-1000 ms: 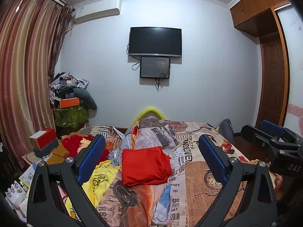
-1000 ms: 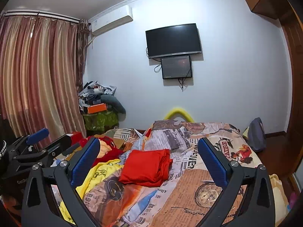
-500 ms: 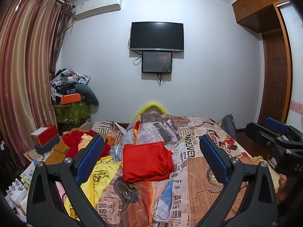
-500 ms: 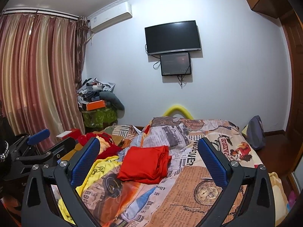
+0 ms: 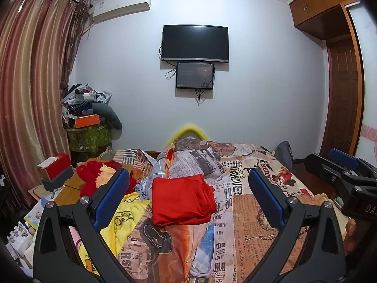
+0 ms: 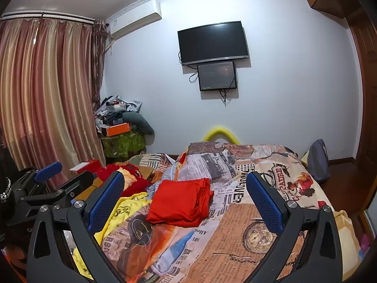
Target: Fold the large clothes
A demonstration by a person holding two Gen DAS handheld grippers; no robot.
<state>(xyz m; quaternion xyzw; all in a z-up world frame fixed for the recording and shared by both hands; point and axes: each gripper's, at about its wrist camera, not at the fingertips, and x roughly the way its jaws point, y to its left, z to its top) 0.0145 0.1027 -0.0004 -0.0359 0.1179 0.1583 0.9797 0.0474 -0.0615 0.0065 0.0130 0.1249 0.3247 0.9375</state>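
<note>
Both grippers up off the bed, nothing held. Left gripper (image 5: 188, 200) jaws spread wide, blue pads (image 5: 110, 197) clear of any cloth. Right gripper (image 6: 185, 204) same: wide apart, empty; it also shows at the right edge of the left view. Below and between the fingers: bed with newspaper-print quilt (image 5: 254, 214). Yellow garment (image 5: 124, 214) crumpled on the bed's left edge, partly behind the left finger. Red garment (image 5: 180, 200) folded into a rough rectangle, lying flat on the quilt mid-bed, just right of the yellow one, touching neither gripper. Further left, red plush pile (image 5: 94, 176) near a red box (image 5: 55, 166). Far wall: TV (image 5: 195, 42), small screen (image 5: 195, 75) under it, AC unit (image 5: 121, 4) top left, curtains (image 5: 30, 82) left
</note>
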